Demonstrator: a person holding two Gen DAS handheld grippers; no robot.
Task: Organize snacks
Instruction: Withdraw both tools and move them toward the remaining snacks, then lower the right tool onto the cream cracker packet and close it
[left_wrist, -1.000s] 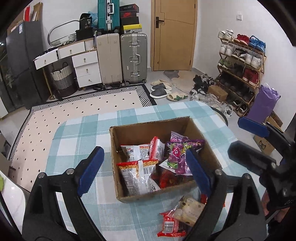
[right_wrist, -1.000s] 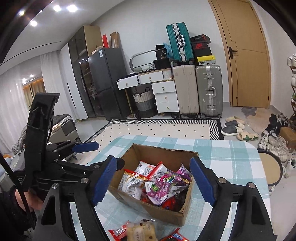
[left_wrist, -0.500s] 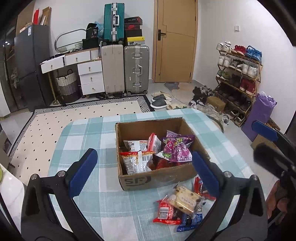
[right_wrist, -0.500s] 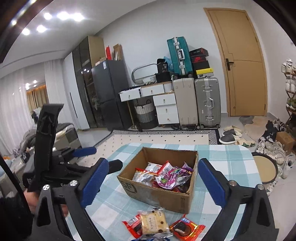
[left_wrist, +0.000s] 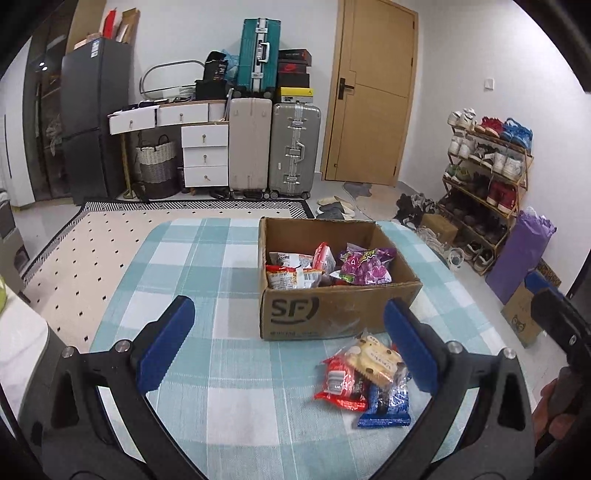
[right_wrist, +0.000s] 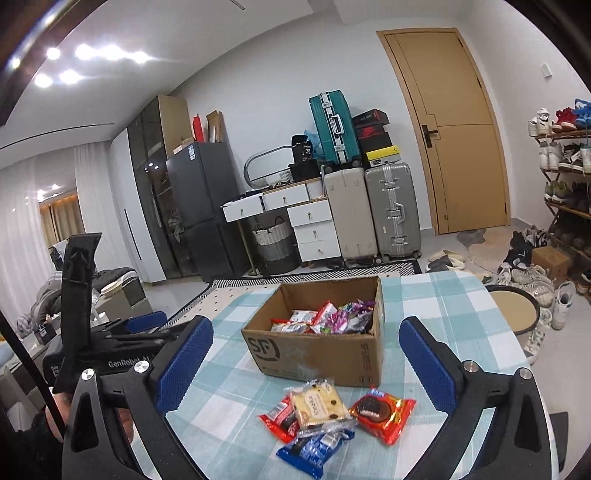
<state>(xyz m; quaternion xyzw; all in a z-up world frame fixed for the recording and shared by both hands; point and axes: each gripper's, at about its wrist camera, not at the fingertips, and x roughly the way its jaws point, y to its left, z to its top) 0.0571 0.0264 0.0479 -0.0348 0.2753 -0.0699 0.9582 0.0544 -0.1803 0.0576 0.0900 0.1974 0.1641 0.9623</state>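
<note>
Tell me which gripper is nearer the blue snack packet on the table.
Right. The right gripper frames the blue snack packet centrally; the left gripper sits off to its left.

Teal-checked tablecloth (left_wrist: 221, 369) (brown box (left_wrist: 332, 314)).

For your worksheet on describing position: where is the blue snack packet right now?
In both views the blue packet lies on the checked tablecloth, nearest the cameras, in the loose pile before the cardboard box.

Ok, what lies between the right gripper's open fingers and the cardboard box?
In the right wrist view, a small pile of snack packets lies on the tablecloth between the right gripper and the cardboard box.
</note>
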